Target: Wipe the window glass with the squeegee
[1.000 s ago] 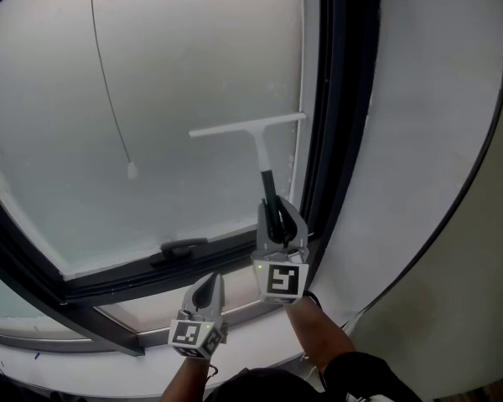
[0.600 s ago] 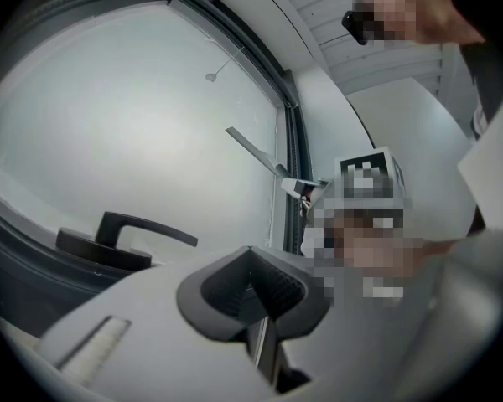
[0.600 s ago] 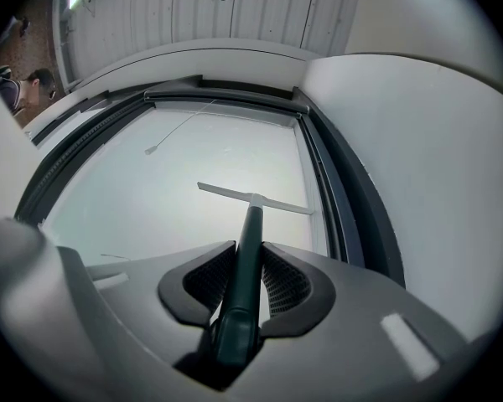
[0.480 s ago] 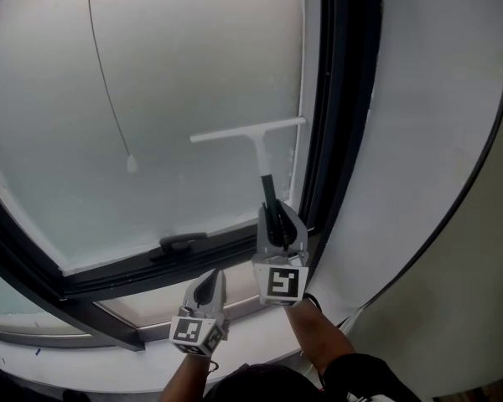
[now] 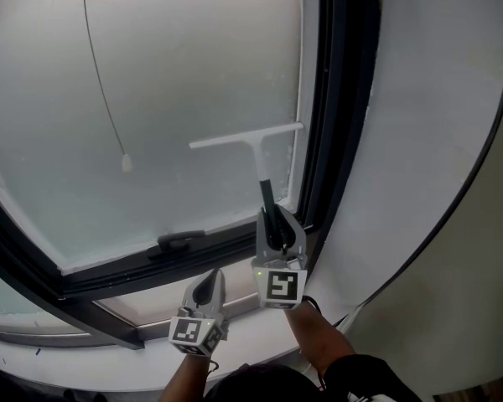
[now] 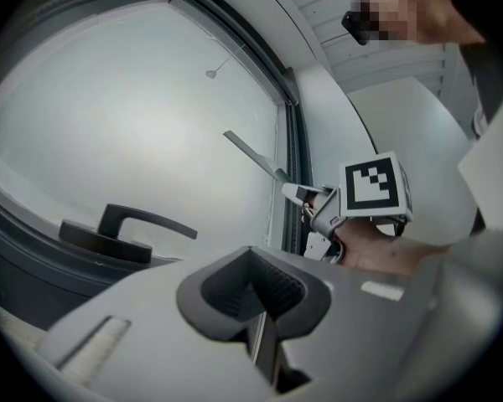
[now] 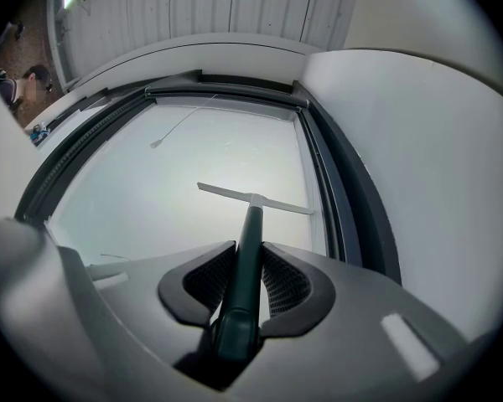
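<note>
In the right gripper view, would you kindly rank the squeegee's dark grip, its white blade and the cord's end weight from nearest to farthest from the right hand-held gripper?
1. The dark grip: clamped between the jaws of the right hand-held gripper.
2. The white blade: straight ahead, on the right part of the glass.
3. The cord's end weight: up and to the left, beyond the blade.

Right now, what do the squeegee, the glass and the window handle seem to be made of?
The squeegee is probably plastic: matte white head and stem, dark green grip with a soft sheen. The glass is a pane that looks frosted or hazy, as nothing shows through it. The window handle is a dark matte lever, painted metal or plastic; I cannot tell which.
</note>
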Demonstrator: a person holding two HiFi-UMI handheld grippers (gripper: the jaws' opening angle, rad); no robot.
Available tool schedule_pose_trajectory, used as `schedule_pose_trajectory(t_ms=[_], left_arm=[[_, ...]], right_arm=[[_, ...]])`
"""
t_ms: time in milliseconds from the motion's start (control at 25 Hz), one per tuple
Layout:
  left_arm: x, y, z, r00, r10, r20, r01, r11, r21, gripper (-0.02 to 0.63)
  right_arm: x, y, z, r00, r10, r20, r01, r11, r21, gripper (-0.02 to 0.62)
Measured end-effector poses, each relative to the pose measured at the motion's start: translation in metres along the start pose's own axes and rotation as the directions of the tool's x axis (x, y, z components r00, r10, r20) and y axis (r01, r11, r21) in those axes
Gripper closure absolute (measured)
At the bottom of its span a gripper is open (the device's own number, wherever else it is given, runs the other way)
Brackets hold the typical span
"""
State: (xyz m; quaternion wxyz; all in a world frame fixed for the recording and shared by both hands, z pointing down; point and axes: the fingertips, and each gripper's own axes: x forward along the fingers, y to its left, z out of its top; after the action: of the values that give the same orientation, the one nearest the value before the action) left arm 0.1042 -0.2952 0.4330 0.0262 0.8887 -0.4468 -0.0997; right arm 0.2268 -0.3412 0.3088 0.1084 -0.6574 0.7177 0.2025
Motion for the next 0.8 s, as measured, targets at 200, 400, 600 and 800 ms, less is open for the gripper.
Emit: schedule_pose_trajectory(t_ms=[200,400,600,800], left_arm=[[-0.001,-0.001,-0.004,1.0,0.007,0.006,-0.007,1.0,-0.015,0.606],[-0.003,-0.002,-0.007,1.0,0.007,-0.007,-0.007,1.0,-0.021,0.606],[-0.005,-0.002,-0.01,1.0,0.011,-0.013,-0.011,1.0,-0.026,0.606],[-0.006,-0.004,-0.011,1.0,0.011,-0.015,-0.012,0.999,-0.031,0.606]], right_arm=[[-0.006,0.001,-0.008,1.0,0.001,-0.017,-0.001,1.0,0.004,0.497],[-0.011,0.002,-0.014,0.999,0.003,-0.035,-0.002,1.0,0.01,0.497],[-0.016,0.004,-0.021,0.999,0.007,-0.052,-0.006,1.0,0.012,0.497],[-0.02,0.005,-0.026,0.998,0.011,-0.062,-0.01,1.0,0.018,0.498]])
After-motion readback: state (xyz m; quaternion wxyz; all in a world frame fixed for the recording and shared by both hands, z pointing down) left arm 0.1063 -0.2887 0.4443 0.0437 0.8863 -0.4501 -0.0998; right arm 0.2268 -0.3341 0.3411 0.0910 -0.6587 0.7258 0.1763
